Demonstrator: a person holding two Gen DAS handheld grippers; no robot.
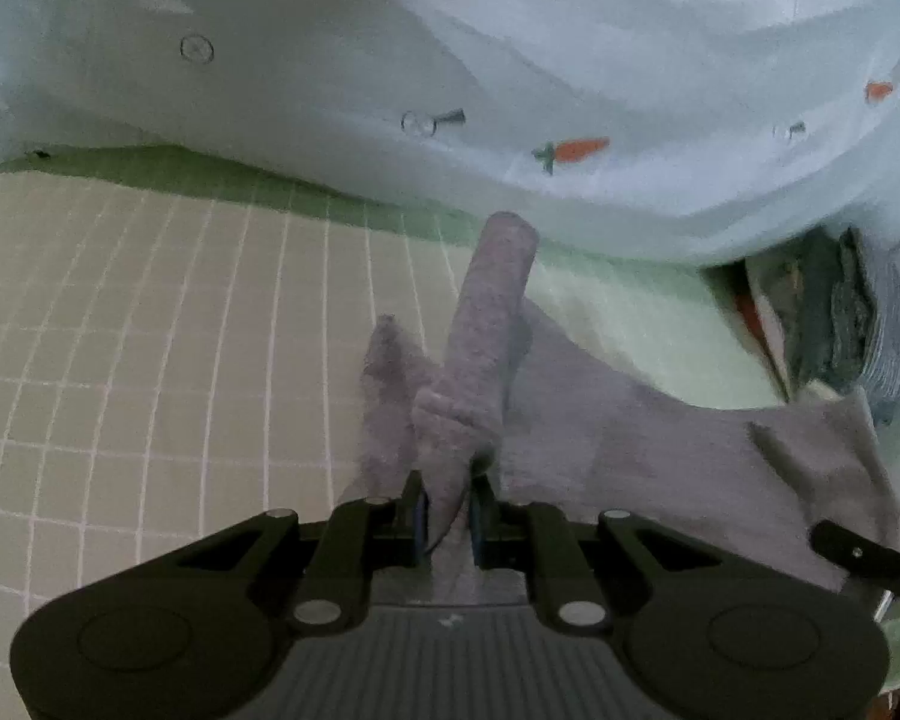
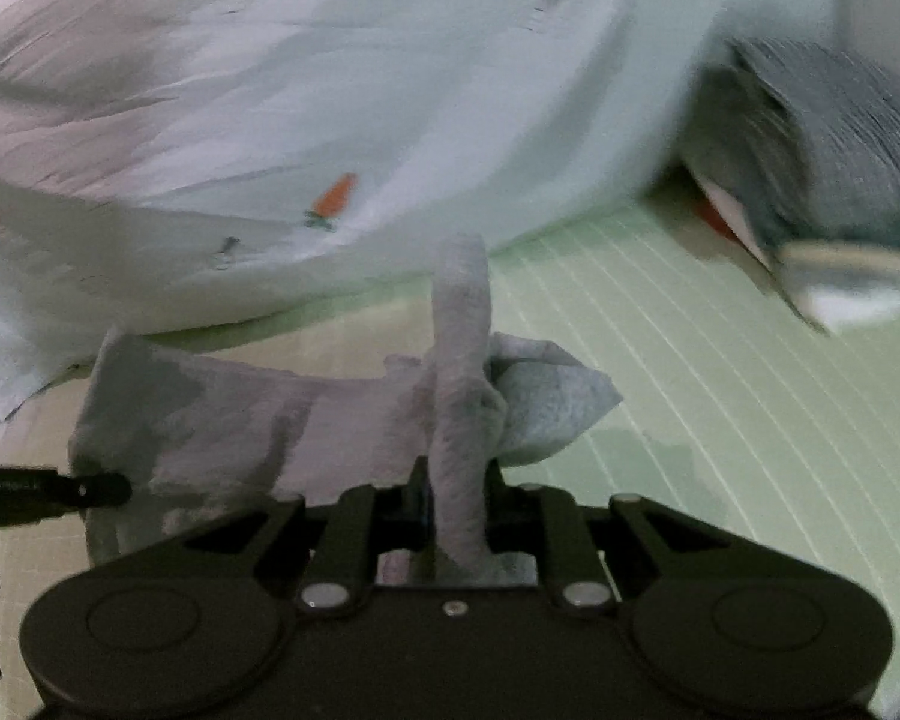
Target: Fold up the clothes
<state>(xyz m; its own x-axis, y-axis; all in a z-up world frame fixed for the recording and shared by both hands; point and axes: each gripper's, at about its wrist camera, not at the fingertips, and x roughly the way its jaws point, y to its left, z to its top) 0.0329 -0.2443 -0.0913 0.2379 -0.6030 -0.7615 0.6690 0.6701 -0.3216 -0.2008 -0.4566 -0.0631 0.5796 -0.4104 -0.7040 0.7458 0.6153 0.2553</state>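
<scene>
A small grey-lilac fleecy garment (image 1: pixel 606 438) is stretched between both grippers above a green gridded mat (image 1: pixel 150 312). My left gripper (image 1: pixel 449 510) is shut on one bunched edge of it, a roll of fabric sticking up past the fingers. In the right wrist view the same garment (image 2: pixel 222 420) spreads to the left, and my right gripper (image 2: pixel 457 498) is shut on its other bunched edge. The tip of the right gripper shows at the left wrist view's right edge (image 1: pixel 858 552); the left gripper's tip shows at the right wrist view's left edge (image 2: pixel 60 489).
A large white cloth with carrot prints (image 1: pixel 570 150) (image 2: pixel 330 198) lies heaped across the back of the mat. A pile of grey striped and dark clothes (image 1: pixel 840 324) (image 2: pixel 828 138) sits at the right. The mat's (image 2: pixel 720 390) open grid lies to the right.
</scene>
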